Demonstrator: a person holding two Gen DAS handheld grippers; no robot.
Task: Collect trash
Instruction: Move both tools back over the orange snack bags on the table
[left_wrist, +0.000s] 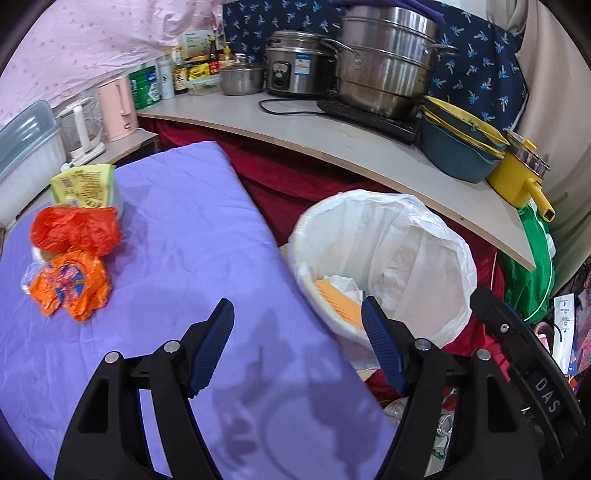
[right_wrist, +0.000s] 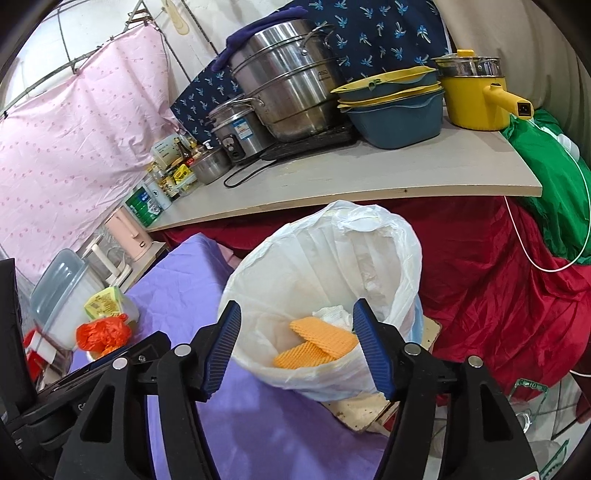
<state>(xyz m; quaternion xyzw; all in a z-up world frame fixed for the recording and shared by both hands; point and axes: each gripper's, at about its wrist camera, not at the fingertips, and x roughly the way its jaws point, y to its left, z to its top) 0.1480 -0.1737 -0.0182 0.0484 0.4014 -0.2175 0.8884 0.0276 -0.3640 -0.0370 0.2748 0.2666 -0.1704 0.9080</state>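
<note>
Orange crumpled wrappers (left_wrist: 72, 258) sit on the purple-covered counter (left_wrist: 192, 236) beside a yellow-green pack (left_wrist: 86, 184), both tools spread wide and empty, left tool (left_wrist: 297, 345) over the counter edge, right tool (right_wrist: 295, 347) above the white-lined bin (right_wrist: 321, 266).

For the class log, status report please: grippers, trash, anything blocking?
Left gripper open, empty. Right gripper open, empty above bin. Orange bag, wrapper, carton on purple sheet. Nothing blocking.
</note>
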